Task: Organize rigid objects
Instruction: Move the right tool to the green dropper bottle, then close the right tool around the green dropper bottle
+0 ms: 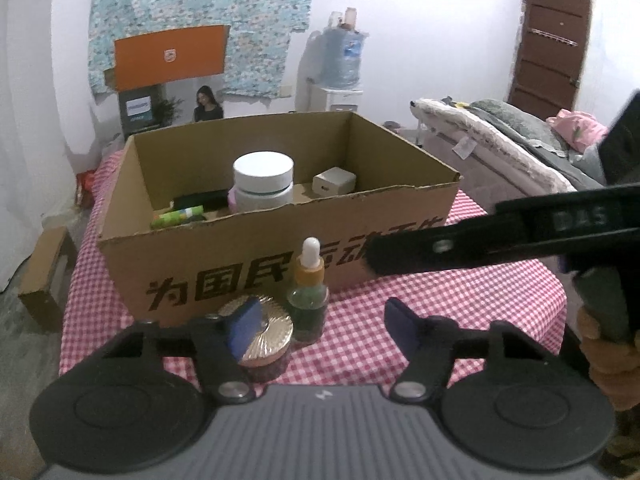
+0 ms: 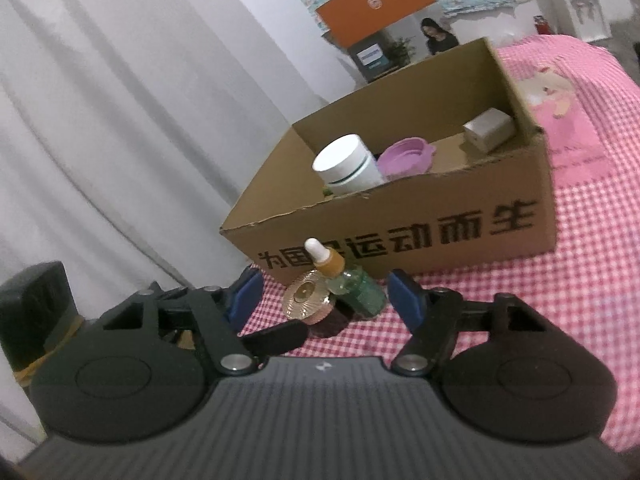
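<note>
On the worktop [image 1: 460,304], covered in a pink checked cloth, an open cardboard box [image 1: 256,264] stands with black printed characters on its near wall. Inside it are a white jar [image 1: 263,182], a small white box [image 1: 334,181] near the far right corner, a pink lid [image 2: 405,157], a green tube [image 1: 176,216] and a dark object behind the tube. Just in front of the box a green dropper bottle [image 1: 308,300] stands upright, touching or just beside a jar with a ribbed gold lid [image 1: 266,330]. The left tongs [image 1: 320,326] are spread apart and empty, with one blue pad [image 1: 244,326] in front of the gold lid. The right tongs [image 2: 324,300] are also apart, holding nothing, facing the bottle and the gold-lidded jar.
</note>
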Available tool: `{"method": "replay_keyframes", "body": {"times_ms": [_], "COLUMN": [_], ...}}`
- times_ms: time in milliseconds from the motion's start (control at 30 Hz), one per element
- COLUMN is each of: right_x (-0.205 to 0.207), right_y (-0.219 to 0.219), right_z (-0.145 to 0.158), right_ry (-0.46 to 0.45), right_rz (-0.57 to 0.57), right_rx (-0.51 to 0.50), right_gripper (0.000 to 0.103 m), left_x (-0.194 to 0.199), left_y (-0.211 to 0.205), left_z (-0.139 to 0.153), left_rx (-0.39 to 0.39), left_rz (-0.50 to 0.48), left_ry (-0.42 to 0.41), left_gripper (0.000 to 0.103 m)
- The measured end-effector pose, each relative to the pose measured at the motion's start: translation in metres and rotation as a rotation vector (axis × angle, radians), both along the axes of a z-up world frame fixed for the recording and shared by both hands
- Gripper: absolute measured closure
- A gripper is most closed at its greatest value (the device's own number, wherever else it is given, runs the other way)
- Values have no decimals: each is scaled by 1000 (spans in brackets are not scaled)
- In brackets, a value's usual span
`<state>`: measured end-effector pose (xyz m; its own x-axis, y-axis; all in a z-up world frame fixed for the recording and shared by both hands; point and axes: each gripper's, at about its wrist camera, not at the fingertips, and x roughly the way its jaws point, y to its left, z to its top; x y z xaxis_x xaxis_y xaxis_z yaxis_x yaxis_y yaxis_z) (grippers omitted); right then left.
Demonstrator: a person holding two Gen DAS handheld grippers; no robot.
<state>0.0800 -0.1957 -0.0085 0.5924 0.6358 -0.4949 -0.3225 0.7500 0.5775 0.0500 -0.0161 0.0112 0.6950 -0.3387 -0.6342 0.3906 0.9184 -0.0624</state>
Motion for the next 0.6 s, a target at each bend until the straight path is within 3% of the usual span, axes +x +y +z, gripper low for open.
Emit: {"method": "replay_keyframes", "body": {"times_ms": [133, 200, 433, 600], "right_x": [17, 25, 46, 49], "right_y": [17, 25, 43, 40], "right_z": [-1, -1, -5, -4], "right_ry": [0, -4, -1, -12], "right_rz": [28, 38, 73, 85], "right_rx": [-46, -71, -132, -141], "right_gripper": [56, 62, 82, 84], "left_x": [12, 19, 36, 42], "left_y": [-1, -1, 0, -3], "left_z": [-6, -9, -21, -24], "left_rx": [-5, -10, -16, -12], "left_rz": [-23, -30, -54, -64], "left_ry": [-16, -16, 1, -5], "left_gripper": [49, 60, 64, 65]}}
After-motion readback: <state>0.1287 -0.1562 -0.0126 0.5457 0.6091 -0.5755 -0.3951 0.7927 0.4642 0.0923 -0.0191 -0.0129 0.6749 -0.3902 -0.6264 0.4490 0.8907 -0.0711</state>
